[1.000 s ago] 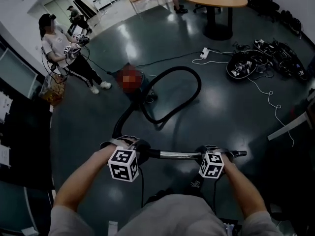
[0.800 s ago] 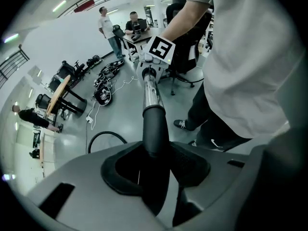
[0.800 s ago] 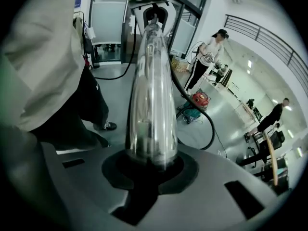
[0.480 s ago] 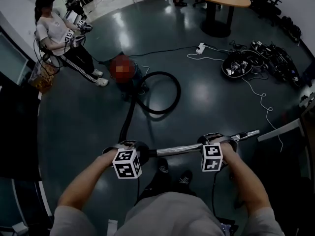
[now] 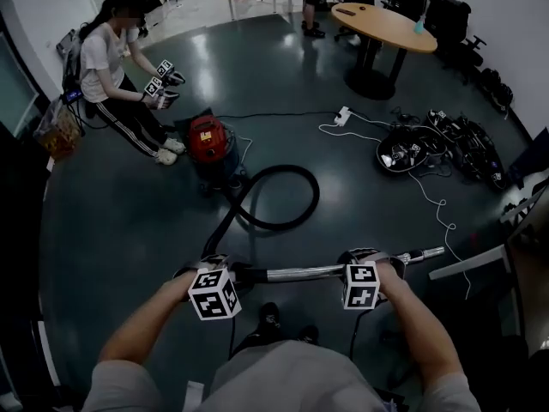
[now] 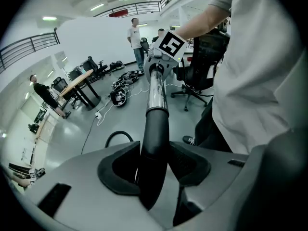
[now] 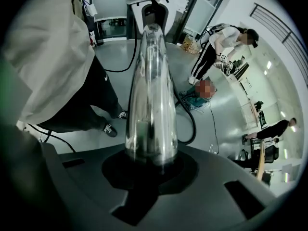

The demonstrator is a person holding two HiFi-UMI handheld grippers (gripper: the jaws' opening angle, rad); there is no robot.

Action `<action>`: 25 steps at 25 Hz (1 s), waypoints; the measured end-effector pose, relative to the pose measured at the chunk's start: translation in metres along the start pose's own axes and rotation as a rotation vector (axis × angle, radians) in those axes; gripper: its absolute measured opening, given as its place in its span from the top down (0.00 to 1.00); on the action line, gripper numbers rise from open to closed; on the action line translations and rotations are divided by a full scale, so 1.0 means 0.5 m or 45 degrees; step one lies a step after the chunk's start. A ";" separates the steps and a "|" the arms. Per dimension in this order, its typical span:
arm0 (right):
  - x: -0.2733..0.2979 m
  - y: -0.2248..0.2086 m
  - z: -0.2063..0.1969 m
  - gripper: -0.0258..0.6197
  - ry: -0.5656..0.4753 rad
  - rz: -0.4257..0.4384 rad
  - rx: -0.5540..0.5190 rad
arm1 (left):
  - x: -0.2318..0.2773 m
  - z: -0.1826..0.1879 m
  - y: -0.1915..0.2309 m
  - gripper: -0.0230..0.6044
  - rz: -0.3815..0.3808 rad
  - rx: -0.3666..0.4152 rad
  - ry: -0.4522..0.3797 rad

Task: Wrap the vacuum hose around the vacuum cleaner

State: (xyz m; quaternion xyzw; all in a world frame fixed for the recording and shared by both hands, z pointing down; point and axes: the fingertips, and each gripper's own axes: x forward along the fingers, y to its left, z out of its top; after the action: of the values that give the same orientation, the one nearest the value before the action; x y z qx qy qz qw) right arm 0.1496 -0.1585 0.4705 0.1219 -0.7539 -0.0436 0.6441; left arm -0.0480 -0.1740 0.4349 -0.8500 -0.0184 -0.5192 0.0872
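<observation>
Grippers are holding the wand (image 5: pixel 300 272) level, left gripper (image 5: pixel 225 271) pinching its black cuff (image 6: pixel 155 143), right gripper (image 5: pixel 366 260) clamping its chrome tube (image 7: pixel 151 105), likely to lead the hose (image 5: pixel 257 197) around the vacuum cleaner (image 5: pixel 208 140).

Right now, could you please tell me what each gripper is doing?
Left gripper: shut on the black handle.
Right gripper: shut on the chrome tube.

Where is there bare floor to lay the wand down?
Bare: the floor left of the hose, nearer than the seated person, and the patch between the hose loop and the cable pile. Crowded: around the vacuum and hose, and at the cable pile with its white cords on the right.
</observation>
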 end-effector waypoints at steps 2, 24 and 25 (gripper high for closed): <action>0.003 -0.021 0.016 0.86 0.011 0.009 -0.006 | -0.015 -0.015 0.021 0.70 0.009 0.000 -0.026; 0.030 -0.202 0.019 0.86 0.246 0.086 -0.120 | 0.143 0.239 0.183 0.68 -0.121 -0.021 -0.145; 0.029 -0.208 0.003 0.86 0.253 0.084 -0.146 | 0.155 0.252 0.186 0.68 -0.142 -0.048 -0.147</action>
State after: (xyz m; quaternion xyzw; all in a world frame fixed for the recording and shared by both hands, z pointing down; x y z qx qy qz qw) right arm 0.1591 -0.2626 0.4610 0.0639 -0.6863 -0.0531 0.7226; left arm 0.1099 -0.2488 0.4355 -0.8777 -0.0610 -0.4735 0.0408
